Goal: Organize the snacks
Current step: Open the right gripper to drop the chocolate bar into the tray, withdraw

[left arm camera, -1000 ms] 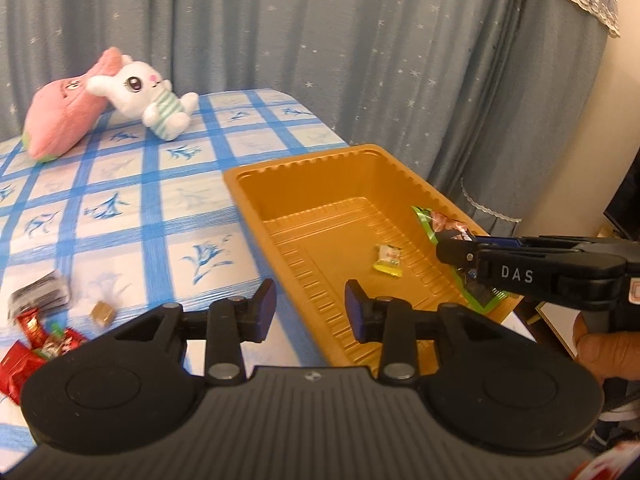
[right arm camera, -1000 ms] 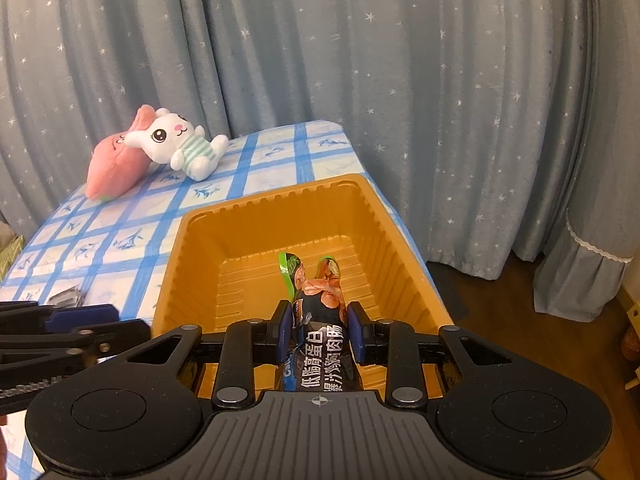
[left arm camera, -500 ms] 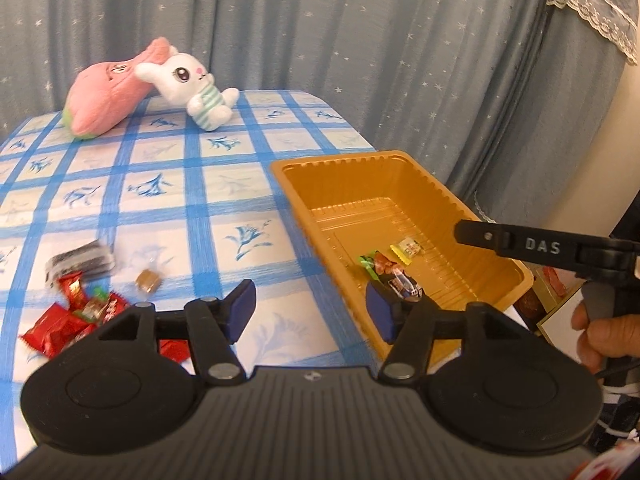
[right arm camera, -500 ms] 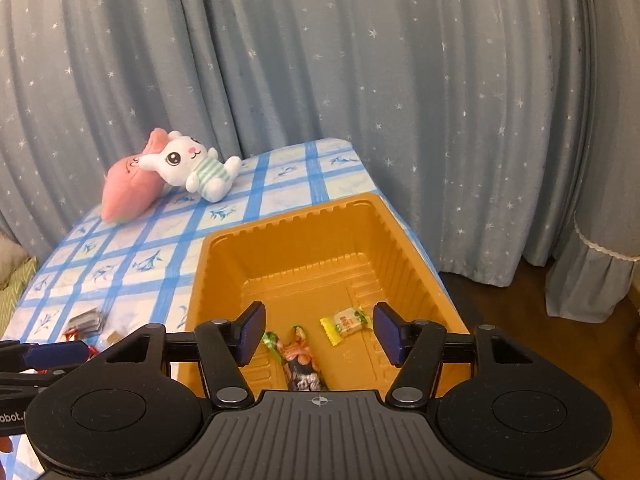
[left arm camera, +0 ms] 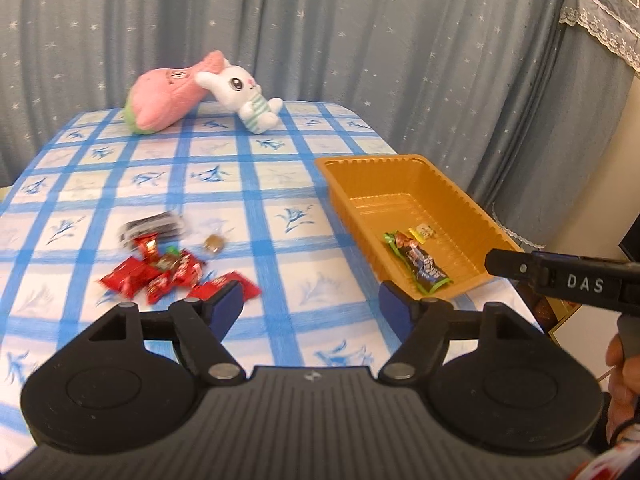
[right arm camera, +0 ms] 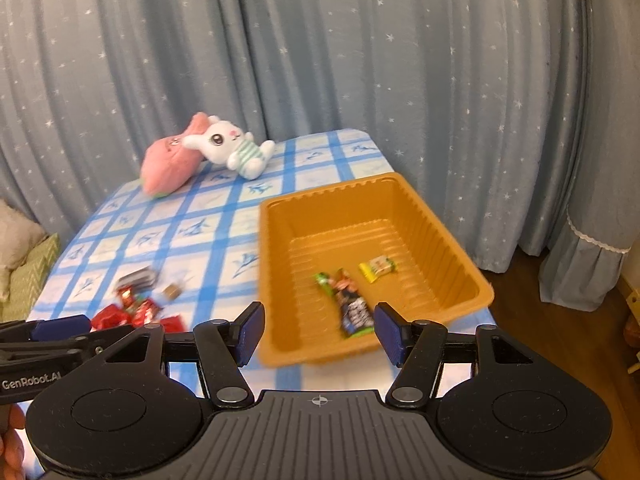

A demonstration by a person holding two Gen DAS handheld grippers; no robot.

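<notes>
I have both tools clear of the load. My left hand-held gripper (left arm camera: 311, 305) is empty with its jaws opening; my right hand-held gripper (right arm camera: 319, 329) stands released with nothing between its pads. Two snacks already lie in the orange tray (left arm camera: 476, 216): a long dark packet (left arm camera: 424, 266) and a small yellow sweet (left arm camera: 423, 232). The rest sit on the worktop (left arm camera: 256, 184) at about ten o'clock from my left tool: a heap of red wrappers (left arm camera: 160, 276), a dark packet (left arm camera: 154, 229) and a small brown sweet (left arm camera: 213, 243). I judge these light, crinkly and slippery, so I would pinch one wrapper across its flat middle, not its twisted end. The heap overlaps, so a neighbour may lift too. The tray lies close to the worktop's edge at three o'clock; there is open cloth between heap and tray.
</notes>
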